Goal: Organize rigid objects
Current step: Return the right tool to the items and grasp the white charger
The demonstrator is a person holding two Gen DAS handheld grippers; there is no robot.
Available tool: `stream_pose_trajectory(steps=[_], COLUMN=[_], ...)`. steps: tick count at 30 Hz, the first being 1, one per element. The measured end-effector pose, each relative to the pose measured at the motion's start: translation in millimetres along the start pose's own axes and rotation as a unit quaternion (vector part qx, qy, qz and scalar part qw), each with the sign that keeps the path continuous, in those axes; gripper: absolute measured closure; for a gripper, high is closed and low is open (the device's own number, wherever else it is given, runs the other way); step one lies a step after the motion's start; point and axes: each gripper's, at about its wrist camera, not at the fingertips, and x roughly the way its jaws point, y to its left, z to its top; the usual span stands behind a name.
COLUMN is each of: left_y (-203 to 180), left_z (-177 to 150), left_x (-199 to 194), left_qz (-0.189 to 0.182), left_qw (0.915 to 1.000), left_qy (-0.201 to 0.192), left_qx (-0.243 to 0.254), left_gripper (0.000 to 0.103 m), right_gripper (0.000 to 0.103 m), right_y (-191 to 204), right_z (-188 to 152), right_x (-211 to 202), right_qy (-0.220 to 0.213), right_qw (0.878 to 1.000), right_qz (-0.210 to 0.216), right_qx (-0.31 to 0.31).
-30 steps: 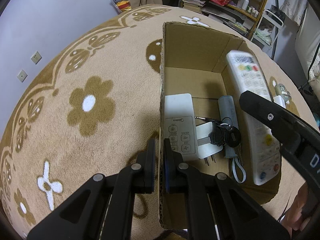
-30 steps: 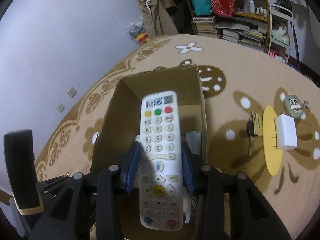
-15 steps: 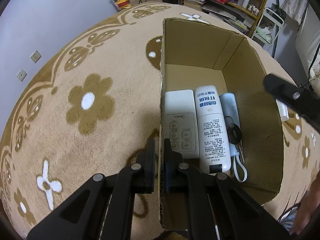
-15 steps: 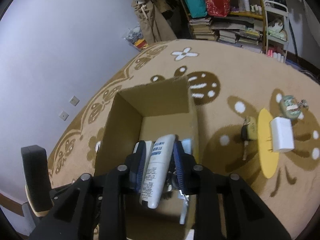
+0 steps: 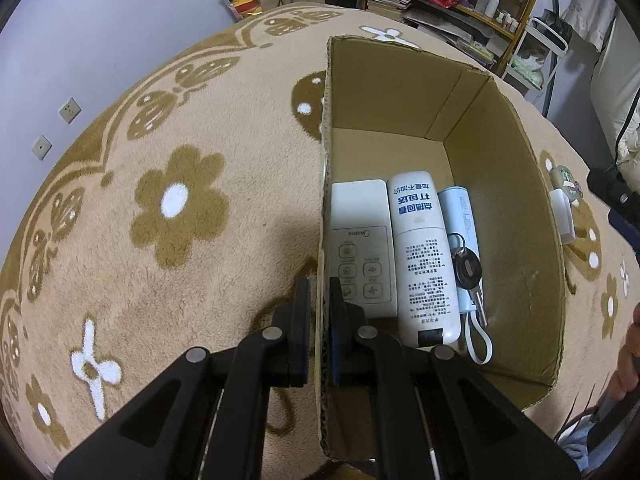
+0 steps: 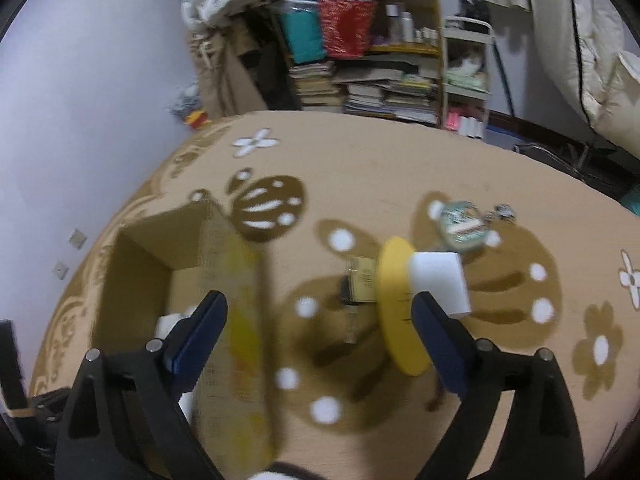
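An open cardboard box [image 5: 500,128] stands on the flowered carpet. My left gripper [image 5: 319,304] is shut on the box's left wall. Inside lie a white Midea remote [image 5: 358,240], a long white remote [image 5: 424,256] face down, a pale blue power bank [image 5: 460,216] and black keys [image 5: 467,270]. My right gripper [image 6: 320,312] is open and empty, above the box's right wall [image 6: 236,320] and the carpet. To its right lie a yellow disc [image 6: 396,304], a white charger block [image 6: 440,280], a small key fob [image 6: 360,280] and a round green tin [image 6: 464,224].
Cluttered bookshelves [image 6: 368,60] with books, bags and bottles stand at the back. A white rack [image 6: 466,76] is beside them. White bedding [image 6: 600,80] is at far right. A purple wall [image 5: 80,20] with sockets is on the left.
My right gripper let go of the long white remote in the box, opened wide, rose and swung right toward the loose items. My left gripper stayed clamped on the box wall.
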Motion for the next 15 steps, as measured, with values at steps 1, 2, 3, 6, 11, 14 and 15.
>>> stream_pose_trajectory(steps=[1, 2, 3, 6, 11, 14, 15], left_y=[0, 0, 0, 0, 0, -2, -3], left_z=[0, 0, 0, 0, 0, 1, 1], left_x=[0, 0, 0, 0, 0, 2, 2], left_qz=[0.0, 0.0, 0.0, 0.001, 0.002, 0.009, 0.012], left_qw=[1.0, 1.0, 1.0, 1.0, 1.0, 0.9999, 0.9999], left_qy=[0.0, 0.0, 0.0, 0.0, 0.0, -0.001, 0.0], left_qx=[0.0, 0.0, 0.0, 0.0, 0.001, 0.006, 0.008], left_gripper=[0.095, 0.095, 0.095, 0.095, 0.095, 0.095, 0.095], right_gripper=[0.005, 0.005, 0.005, 0.005, 0.005, 0.005, 0.005], right_y=[-6, -12, -18, -35, -56, -63, -65], right_z=[0, 1, 1, 2, 5, 2, 2], right_x=[3, 5, 7, 15, 31, 39, 41], right_qy=[0.002, 0.002, 0.001, 0.003, 0.013, 0.018, 0.019], right_qw=[1.0, 1.0, 1.0, 0.999, 0.998, 0.998, 0.998], right_qz=[-0.007, -0.015, -0.02, -0.027, -0.033, -0.037, -0.04], right_qx=[0.004, 0.009, 0.016, 0.035, 0.053, 0.044, 0.041])
